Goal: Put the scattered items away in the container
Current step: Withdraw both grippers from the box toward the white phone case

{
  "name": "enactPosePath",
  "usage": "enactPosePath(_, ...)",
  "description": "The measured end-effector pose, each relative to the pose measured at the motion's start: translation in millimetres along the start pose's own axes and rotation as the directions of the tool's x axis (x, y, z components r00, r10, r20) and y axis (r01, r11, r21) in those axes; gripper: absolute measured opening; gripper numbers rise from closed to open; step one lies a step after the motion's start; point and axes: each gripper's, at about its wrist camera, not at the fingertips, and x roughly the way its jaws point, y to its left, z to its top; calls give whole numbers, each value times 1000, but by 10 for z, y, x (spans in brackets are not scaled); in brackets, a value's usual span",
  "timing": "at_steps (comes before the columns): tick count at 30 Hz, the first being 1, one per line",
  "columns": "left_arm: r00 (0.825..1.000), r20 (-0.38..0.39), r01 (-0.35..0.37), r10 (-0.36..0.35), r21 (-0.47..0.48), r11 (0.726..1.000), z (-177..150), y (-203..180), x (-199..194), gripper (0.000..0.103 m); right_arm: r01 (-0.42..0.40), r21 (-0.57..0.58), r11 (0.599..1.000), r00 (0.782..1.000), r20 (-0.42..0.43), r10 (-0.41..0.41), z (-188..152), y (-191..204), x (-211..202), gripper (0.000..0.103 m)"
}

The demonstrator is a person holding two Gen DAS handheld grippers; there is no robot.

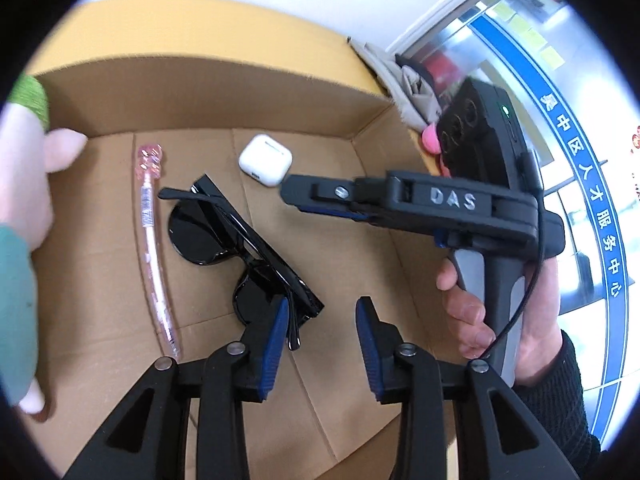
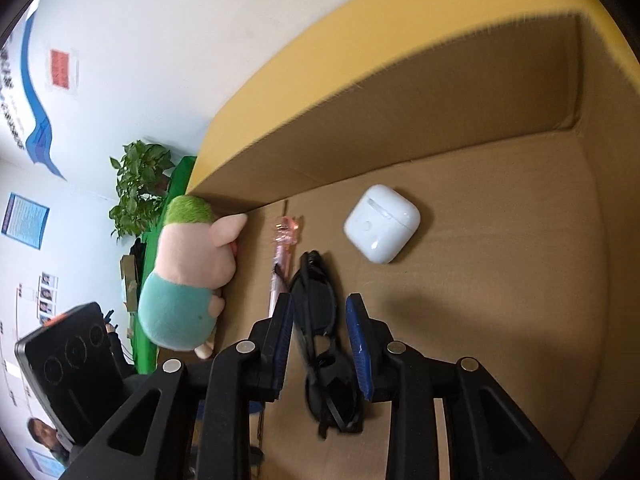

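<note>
A cardboard box [image 1: 200, 96] [image 2: 400, 128] holds black sunglasses [image 1: 224, 236] [image 2: 316, 312], a white earbud case [image 1: 266, 160] [image 2: 382, 224] and a pink pen [image 1: 150, 232] [image 2: 282, 248]. A plush toy [image 1: 24, 184] [image 2: 188, 264] leans against the box's left wall. My left gripper [image 1: 322, 304] hovers open over the box floor, one end of the sunglasses just past its left finger. My right gripper [image 2: 320, 298] [image 1: 292, 194] is open too. The sunglasses lie on the floor between its blue pads, which stand clear of them.
The box stands on a yellow surface [image 1: 224, 28]. Grey cloth [image 1: 404, 88] lies beyond its right corner. A hand [image 1: 468, 304] holds the right gripper's handle over the right wall. A potted plant [image 2: 140, 184] stands behind the plush toy.
</note>
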Motion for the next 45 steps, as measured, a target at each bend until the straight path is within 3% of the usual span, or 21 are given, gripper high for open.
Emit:
enactPosePath(5,988,130,-81,78,16,997,-140,-155,-353,45,91,-114,989,995,53,-85,-279,301,-316,42)
enactPosePath(7,972,197,-134,127,23,991,-228,-243,-512,52,146,-170,974,987,84,-133,-472,448,-458,63)
enactPosePath(9,939,276,-219,205,19,976,-368,-357,-690,57,233,-223,947,969,132,-207,-689,600,-602,82)
enactPosePath(10,921,308,-257,240,17,966,-433,-417,-754,57,285,-254,924,954,164,-249,-820,695,-678,85)
enactPosePath(12,884,360,-327,300,15,945,-554,-539,-846,60,357,-318,878,929,220,-298,-1107,891,-811,86)
enactPosePath(16,775,481,-471,409,8,882,-959,-860,-1024,74,447,-371,814,881,343,-327,-1658,1162,-1060,93)
enactPosePath(20,720,535,-520,442,-5,854,-1318,-1050,-1103,76,513,-357,780,832,430,-350,-2078,1257,-1209,93)
enactPosePath(23,707,551,-532,443,3,846,-1570,-1129,-1214,76,547,-333,768,805,461,-373,-2275,1244,-1276,93)
enactPosePath(29,697,560,-536,449,-8,844,-1849,-1201,-1306,76,580,-320,749,780,483,-397,-2509,1227,-1364,93)
enactPosePath(45,709,540,-533,453,-10,846,-1992,-1234,-1214,76,581,-328,745,781,483,-396,-2676,1225,-1397,93)
